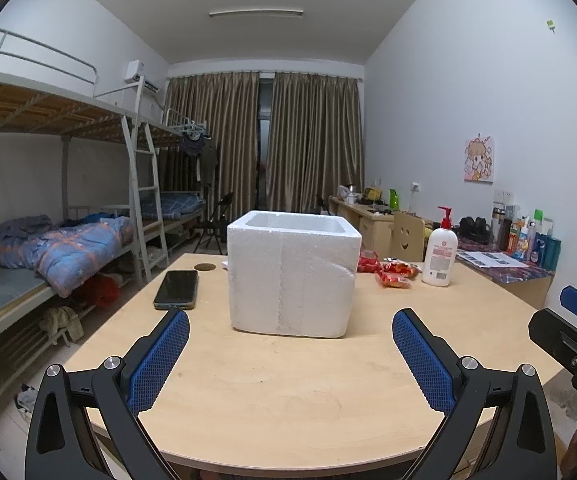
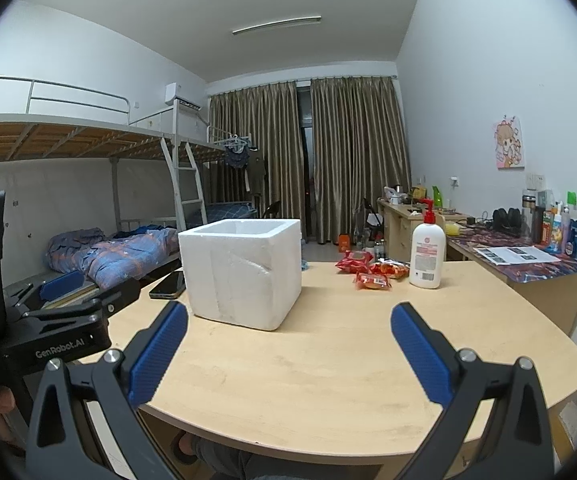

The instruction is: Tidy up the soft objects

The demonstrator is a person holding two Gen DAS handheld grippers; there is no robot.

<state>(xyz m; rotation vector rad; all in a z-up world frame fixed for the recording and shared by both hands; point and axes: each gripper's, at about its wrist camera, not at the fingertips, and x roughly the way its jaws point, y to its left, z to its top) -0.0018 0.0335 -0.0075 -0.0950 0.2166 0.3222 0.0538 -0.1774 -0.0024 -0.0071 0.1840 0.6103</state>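
**Operator:** I hold the left gripper (image 1: 290, 356) low over the near edge of the wooden table (image 1: 288, 392), its blue pads spread wide with nothing between them. The right gripper (image 2: 288, 354) hovers beside it, jaws equally apart and empty.

**Desk:** Where are the soft items?

**Operator:** Three red snack packets (image 2: 372, 270) lie flat in a loose cluster at the far right, just left of the upright lotion pump bottle (image 2: 426, 252). The nearest packet's long axis runs roughly left to right across my right-hand view. An open-topped white foam box (image 1: 292, 276) stands mid-table, well apart from both grippers, a dark phone (image 1: 176, 289) lying to its left.
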